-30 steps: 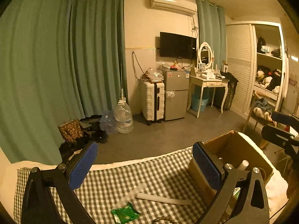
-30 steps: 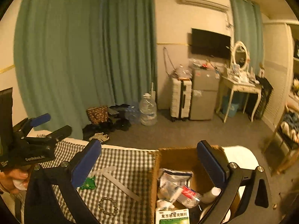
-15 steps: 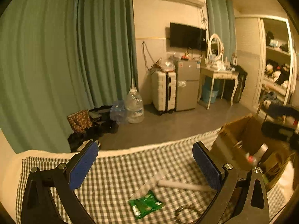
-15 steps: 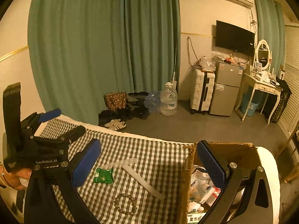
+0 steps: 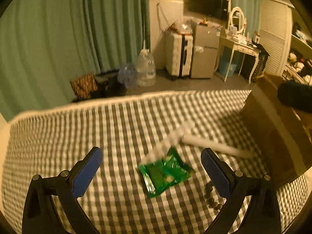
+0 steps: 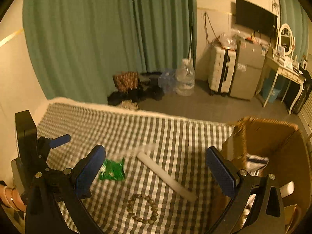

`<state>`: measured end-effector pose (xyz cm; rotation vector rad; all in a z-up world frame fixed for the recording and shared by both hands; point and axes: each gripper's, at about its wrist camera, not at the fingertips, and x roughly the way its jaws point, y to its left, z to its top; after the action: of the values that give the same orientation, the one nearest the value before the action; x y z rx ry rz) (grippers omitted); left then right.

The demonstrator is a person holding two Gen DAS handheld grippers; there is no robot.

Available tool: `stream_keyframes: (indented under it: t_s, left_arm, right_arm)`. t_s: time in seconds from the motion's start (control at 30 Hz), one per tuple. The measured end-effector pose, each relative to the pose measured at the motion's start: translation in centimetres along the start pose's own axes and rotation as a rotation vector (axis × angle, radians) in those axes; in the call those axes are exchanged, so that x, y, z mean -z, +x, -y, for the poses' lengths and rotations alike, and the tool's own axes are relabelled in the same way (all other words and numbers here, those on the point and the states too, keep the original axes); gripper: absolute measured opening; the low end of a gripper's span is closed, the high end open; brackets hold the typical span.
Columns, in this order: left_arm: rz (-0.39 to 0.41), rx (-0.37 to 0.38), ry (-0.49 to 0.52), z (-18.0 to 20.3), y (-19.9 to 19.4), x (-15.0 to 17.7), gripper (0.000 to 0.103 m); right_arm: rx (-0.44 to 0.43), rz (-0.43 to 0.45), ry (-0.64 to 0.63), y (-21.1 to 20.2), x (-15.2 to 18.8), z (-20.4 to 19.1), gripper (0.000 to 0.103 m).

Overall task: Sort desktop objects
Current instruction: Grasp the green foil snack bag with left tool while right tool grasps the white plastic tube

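Left tool (image 5: pixel 152 172) and right tool (image 6: pixel 156 167) both wide, empty — crinkled green foil packet (image 5: pixel 165 172) on checked cloth (image 5: pixel 97 128).

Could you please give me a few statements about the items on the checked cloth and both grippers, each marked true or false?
1. The left gripper holds the green foil packet. False: its jaws are open, the packet lying on the grey-and-white checked cloth.
2. The round beaded bracelet lies on the cloth. True.
3. The white plastic strip is inside the brown cardboard box. False: it lies on the cloth beside the box.
4. The right gripper is open and empty. True.
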<state>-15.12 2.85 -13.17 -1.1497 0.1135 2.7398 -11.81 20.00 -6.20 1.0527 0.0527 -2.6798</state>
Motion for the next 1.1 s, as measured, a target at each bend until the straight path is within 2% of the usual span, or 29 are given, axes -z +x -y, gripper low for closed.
stream_keyframes:
  t_s: [0.13, 0.2, 0.37, 0.53, 0.67, 0.8, 0.9, 0.93, 0.97, 1.0, 1.03, 1.07, 1.1]
  left_arm:
    - [-0.086, -0.009, -0.076, -0.5, 2.8, 1.7, 0.103]
    - [-0.123, 0.009, -0.112, -0.7, 3.9, 2.5, 0.103]
    - [-0.173, 0.013, -0.122, -0.8, 6.6, 4.2, 0.103]
    - [-0.177, 0.021, -0.115, -0.6, 7.7, 4.3, 0.103]
    - [-0.184, 0.030, -0.102, -0.2, 8.6, 4.4, 0.103]
    - [-0.201, 0.040, -0.098, 0.2, 9.4, 4.7, 0.103]
    - [-0.202, 0.044, -0.072, 0.5, 9.3, 5.3, 0.103]
    - [-0.202, 0.050, -0.070, 0.5, 9.2, 5.4, 0.102]
    - [-0.202, 0.059, -0.072, 0.3, 9.0, 5.6, 0.094]
    - [-0.207, 0.069, -0.073, 0.2, 8.8, 5.8, 0.090]
    - [-0.210, 0.067, -0.067, 0.3, 8.6, 5.9, 0.083]
    - [-0.210, 0.061, -0.058, 0.4, 8.3, 6.1, 0.072]
    - [-0.212, 0.062, -0.054, 0.4, 8.0, 6.3, 0.065]
  right_arm:
    - [0.025, -0.076, 0.010, 3.3, 1.4, 0.1, 0.103]
    - [0.049, -0.111, -0.007, 4.8, 2.2, 0.3, 0.103]
    - [0.091, -0.204, -0.015, 8.5, 4.2, 1.1, 0.103]
    - [0.112, -0.256, 0.015, 11.7, 5.9, 2.0, 0.096]
    - [0.119, -0.311, -0.018, 14.0, 7.1, 1.9, 0.092]
    - [0.114, -0.358, -0.029, 15.5, 8.0, 2.2, 0.089]
    - [0.118, -0.356, -0.043, 15.6, 8.5, 2.3, 0.087]
    - [0.117, -0.354, -0.051, 15.5, 8.5, 2.3, 0.081]
    - [0.114, -0.353, -0.057, 15.3, 8.6, 2.2, 0.076]
    - [0.113, -0.352, -0.063, 15.1, 8.5, 2.1, 0.064]
    - [0.111, -0.350, -0.074, 14.9, 8.5, 1.9, 0.054]
    - [0.109, -0.353, -0.088, 14.9, 8.5, 1.5, 0.049]
    - [0.109, -0.355, -0.099, 14.8, 8.6, 1.2, 0.042]
